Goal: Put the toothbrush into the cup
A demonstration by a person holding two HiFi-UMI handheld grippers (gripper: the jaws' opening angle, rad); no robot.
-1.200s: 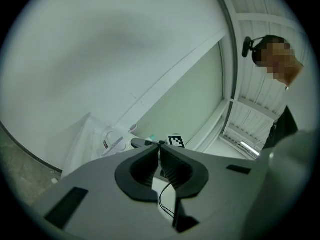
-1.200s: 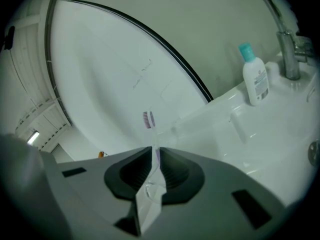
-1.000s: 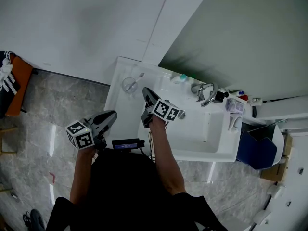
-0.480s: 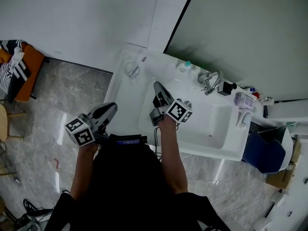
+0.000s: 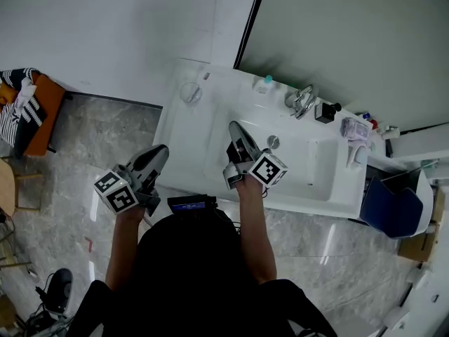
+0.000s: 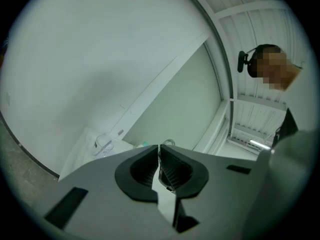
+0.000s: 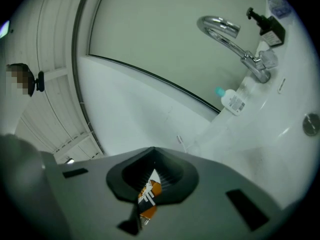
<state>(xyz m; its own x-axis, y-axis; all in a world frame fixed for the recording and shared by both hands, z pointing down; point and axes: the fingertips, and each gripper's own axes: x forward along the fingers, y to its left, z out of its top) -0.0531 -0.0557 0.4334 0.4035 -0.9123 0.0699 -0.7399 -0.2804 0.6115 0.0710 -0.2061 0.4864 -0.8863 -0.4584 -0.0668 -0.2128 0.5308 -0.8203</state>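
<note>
- One toothbrush (image 5: pixel 204 77) stands in the clear cup (image 5: pixel 189 93), its head leaning out over the rim towards the wall. The cup sits on the back left corner of the sink (image 5: pixel 179 142), close to both the left edge and the back edge.
- Both tools are well apart from the cup. The right gripper (image 5: pixel 234 126) hangs over the left part of the sink's basin with its jaws closed together. The left gripper (image 5: pixel 163 150) hangs off the sink's front left corner, over the floor (image 5: pixel 77 153), with its jaws also closed and nothing between them.
- Bare white deck lies between the cup and the right gripper, open along the sink's left side.
- At the sink's left edge the deck drops straight to the grey marble floor. Behind the sink, a white wall (image 5: pixel 105 34) and a mirror (image 5: pixel 365 41) close the way.
- Along the sink's back edge, right of the cup, stand a teal-capped bottle (image 5: pixel 264 83), the tap (image 5: pixel 302 100) and a black pump dispenser (image 5: pixel 324 111).
- Only the head view shows both grippers at once. It also shows an orange chair (image 5: pixel 31 111) well left of the sink and a blue bin (image 5: pixel 389 213) at the sink's right end.
- The left gripper view sees the cup and brush from low down, just above its jaws.
- The right gripper view brings the tap, the bottle and the basin's drain (image 7: pixel 311 124) close, while the cup is only faint there. An orange-and-white patch shows in the slit under its pads; I cannot tell what it is.
</note>
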